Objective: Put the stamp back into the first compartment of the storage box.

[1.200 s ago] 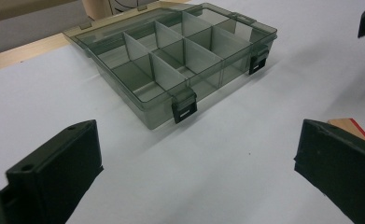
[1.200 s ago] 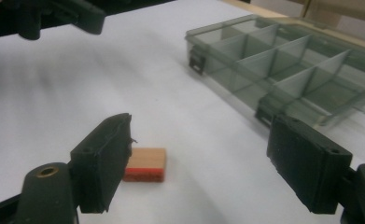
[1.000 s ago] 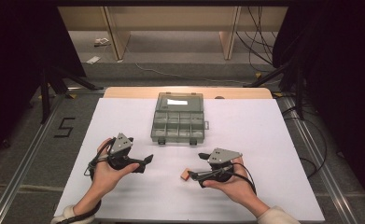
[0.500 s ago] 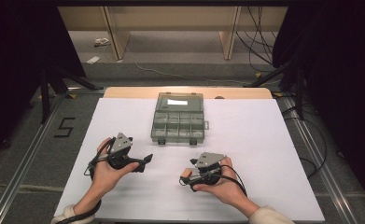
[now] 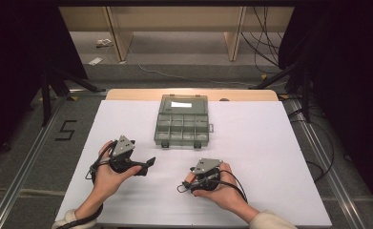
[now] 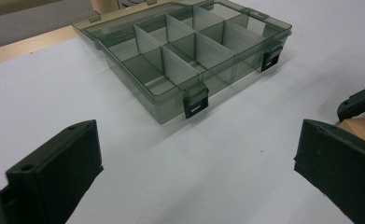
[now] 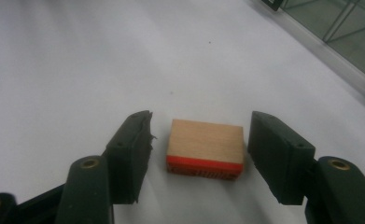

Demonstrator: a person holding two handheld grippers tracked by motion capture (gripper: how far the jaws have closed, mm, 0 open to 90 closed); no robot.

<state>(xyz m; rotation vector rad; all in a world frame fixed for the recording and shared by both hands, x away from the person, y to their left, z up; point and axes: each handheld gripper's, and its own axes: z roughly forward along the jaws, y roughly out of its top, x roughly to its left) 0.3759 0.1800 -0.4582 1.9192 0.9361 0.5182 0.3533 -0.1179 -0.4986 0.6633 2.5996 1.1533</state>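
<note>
Right gripper (image 7: 199,140) is sitting low on the white table (image 5: 270,143), jaws parted, straddling a small wooden block (image 7: 205,147). The block is rectangular, pale smooth wood on top with a red band along its near edge, lying flat on the sheet between the two black jaws; narrow gaps are showing on both sides, so nothing is clamped yet. The left jaw's inner pad is looking frayed at its edge. In the high view this gripper (image 5: 188,182) is resting near the table's front, right hand (image 5: 224,191) wrapping it, grey three-cornered plate on top, cable looping beside.

Left gripper (image 6: 199,177) is hanging open wide, blocky matte-black jaws far apart, holding nothing; in the high view it (image 5: 148,164) is pointing right, toward the other gripper. In the left gripper view the block (image 6: 360,130) is peeking in at the right edge.

A box (image 5: 182,121) of smoky translucent plastic is lying farther back at mid-table, flat, divided into square compartments, two black latches on its front edge.
</note>
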